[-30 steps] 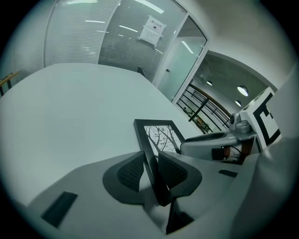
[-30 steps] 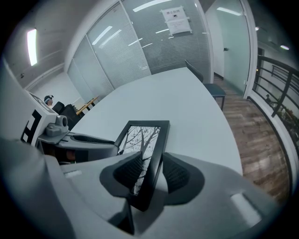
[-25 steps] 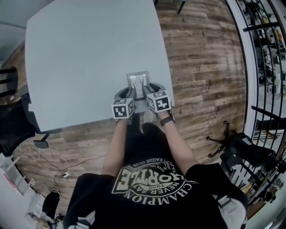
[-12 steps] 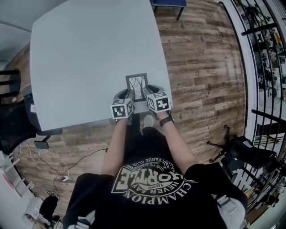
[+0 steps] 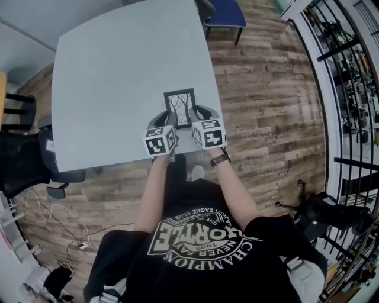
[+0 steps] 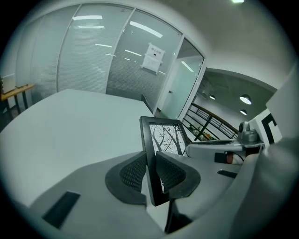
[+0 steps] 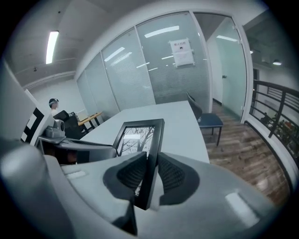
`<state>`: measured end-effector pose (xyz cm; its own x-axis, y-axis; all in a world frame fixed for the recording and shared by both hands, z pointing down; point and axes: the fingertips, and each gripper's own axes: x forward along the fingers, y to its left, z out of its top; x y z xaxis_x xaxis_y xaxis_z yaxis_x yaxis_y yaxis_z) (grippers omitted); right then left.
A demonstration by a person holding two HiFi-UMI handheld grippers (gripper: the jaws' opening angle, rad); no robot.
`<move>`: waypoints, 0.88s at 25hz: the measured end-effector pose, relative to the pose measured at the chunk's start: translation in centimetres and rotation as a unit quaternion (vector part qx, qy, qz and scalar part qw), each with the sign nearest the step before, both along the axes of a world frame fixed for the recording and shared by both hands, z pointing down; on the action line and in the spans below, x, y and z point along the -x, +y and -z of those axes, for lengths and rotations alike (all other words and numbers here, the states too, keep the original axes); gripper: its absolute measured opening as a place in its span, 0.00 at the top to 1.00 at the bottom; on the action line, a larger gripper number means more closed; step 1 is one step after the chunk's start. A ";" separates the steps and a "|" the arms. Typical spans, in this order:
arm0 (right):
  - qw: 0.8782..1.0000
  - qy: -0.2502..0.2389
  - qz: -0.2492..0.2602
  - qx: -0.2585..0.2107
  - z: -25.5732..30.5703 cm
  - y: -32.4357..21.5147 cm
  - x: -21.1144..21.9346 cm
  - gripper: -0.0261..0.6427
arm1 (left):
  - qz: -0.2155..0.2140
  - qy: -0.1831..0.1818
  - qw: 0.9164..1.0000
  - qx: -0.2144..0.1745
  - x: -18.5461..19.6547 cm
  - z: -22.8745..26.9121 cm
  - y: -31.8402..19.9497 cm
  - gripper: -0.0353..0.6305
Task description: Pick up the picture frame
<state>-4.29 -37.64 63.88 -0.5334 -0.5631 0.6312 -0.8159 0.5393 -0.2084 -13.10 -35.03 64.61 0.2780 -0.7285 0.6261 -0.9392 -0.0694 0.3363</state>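
left hand-held gripper (image 6: 151,171), jaws closing, and right hand-held gripper (image 7: 150,175) clamp picture frame (image 5: 180,108) over table (image 5: 118,71).

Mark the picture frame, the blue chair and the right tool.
picture frame (image 5: 180,108): head view, on its tree print.
blue chair (image 5: 227,13): head view, on its seat.
right tool (image 7: 152,158): right gripper view, midway between its tips, clamped on the picture frame.

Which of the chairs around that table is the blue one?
The blue chair stands past the table's far right corner; the chairs along its left edge are black.
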 end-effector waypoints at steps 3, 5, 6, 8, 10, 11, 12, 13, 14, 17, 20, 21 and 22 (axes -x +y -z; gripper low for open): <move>0.999 -0.018 -0.001 -0.035 3.9 0.4 0.4 0.85 | 0.008 -0.003 0.999 -0.037 0.4 3.9 0.5 0.84; 0.997 -0.032 0.001 -0.067 7.0 0.0 0.8 0.85 | 0.014 -0.008 0.997 -0.070 0.9 6.8 0.2 0.84; 0.996 -0.038 0.002 -0.083 8.6 -0.1 0.9 0.85 | 0.016 -0.010 0.996 -0.087 1.0 8.4 0.1 0.84; 0.993 -0.048 0.003 -0.111 11.6 0.2 0.8 0.85 | 0.018 -0.014 0.993 -0.114 0.9 11.3 0.4 0.84; 0.988 -0.051 0.007 -0.143 14.5 0.7 0.5 0.85 | 0.019 -0.018 0.990 -0.135 0.7 13.9 0.9 0.84; 0.985 -0.052 0.008 -0.161 15.9 0.8 0.4 0.85 | 0.019 -0.020 0.989 -0.145 0.6 15.2 1.0 0.84; 0.982 -0.054 0.008 -0.178 17.1 1.0 0.4 0.85 | 0.020 -0.023 0.987 -0.156 0.5 16.4 1.1 0.84; 0.979 -0.059 0.007 -0.193 18.3 1.1 0.3 0.85 | 0.021 -0.026 0.985 -0.166 0.4 17.5 1.2 0.84; 0.977 -0.065 0.006 -0.205 19.3 1.3 0.1 0.85 | 0.023 -0.028 0.983 -0.178 0.4 18.6 1.3 0.84; 0.968 -0.086 0.003 -0.234 22.4 2.1 -0.4 0.86 | 0.024 -0.031 0.977 -0.211 -0.1 21.7 2.1 0.84; 0.961 -0.099 0.000 -0.260 25.5 3.1 -1.1 0.86 | 0.023 -0.037 0.969 -0.242 -0.7 24.6 3.1 0.84; 0.958 -0.103 0.000 -0.268 26.4 3.4 -1.3 0.86 | 0.023 -0.042 0.966 -0.253 -0.8 25.6 3.4 0.84; 0.955 -0.108 -0.001 -0.277 27.3 3.8 -1.5 0.86 | 0.023 -0.048 0.963 -0.265 -1.0 26.6 3.7 0.84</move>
